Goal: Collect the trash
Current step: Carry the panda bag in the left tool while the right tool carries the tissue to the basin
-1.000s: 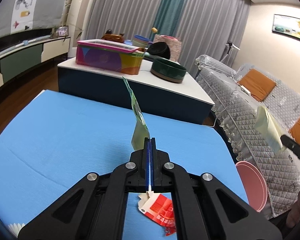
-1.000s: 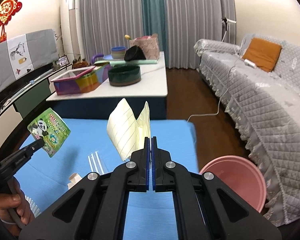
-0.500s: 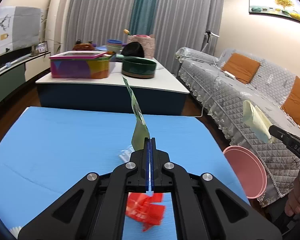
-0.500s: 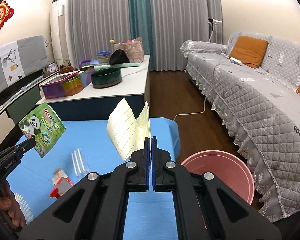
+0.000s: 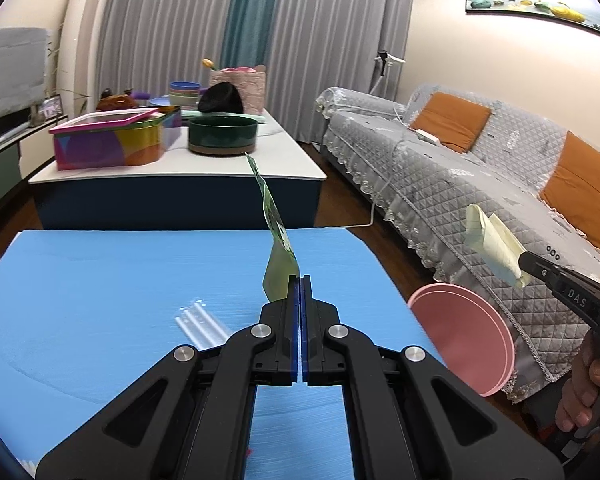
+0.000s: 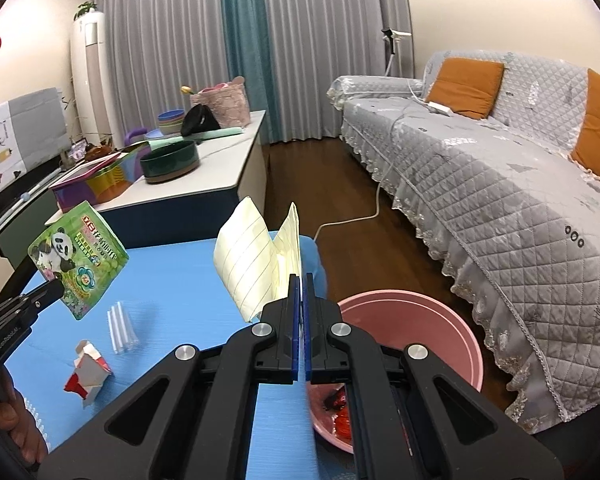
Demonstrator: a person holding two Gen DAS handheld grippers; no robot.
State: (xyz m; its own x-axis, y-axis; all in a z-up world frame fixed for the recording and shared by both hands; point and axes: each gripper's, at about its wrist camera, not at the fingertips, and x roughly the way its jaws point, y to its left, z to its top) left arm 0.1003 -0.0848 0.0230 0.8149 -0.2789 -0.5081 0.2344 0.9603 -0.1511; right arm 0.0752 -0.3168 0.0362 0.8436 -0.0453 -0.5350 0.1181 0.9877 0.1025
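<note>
My left gripper [image 5: 301, 278] is shut on a green panda snack wrapper [image 5: 276, 236], seen edge-on here and face-on as the wrapper [image 6: 78, 258] in the right wrist view, held over the blue table [image 5: 100, 272]. My right gripper [image 6: 302, 278] is shut on a folded pale yellow lined paper [image 6: 252, 264], and shows as the gripper [image 5: 524, 264] with the paper [image 5: 492, 244] at the right, above the pink bin [image 5: 464, 332]. The pink bin [image 6: 416, 312] stands off the table's right edge with red scraps inside. A red and white carton [image 6: 86, 374] and a clear plastic wrapper [image 6: 120, 326] lie on the table.
A low white-topped table [image 5: 172, 168] beyond holds a colourful tin [image 5: 108, 140], a dark green bowl [image 5: 222, 134] and other items. A grey quilted sofa [image 6: 500, 184] with orange cushions runs along the right. A white cable [image 6: 352, 216] crosses the wooden floor.
Both grippers have swung right, still shut on their items; the pink bin now sits closer below the right gripper. The red carton has slipped out of the left wrist view.
</note>
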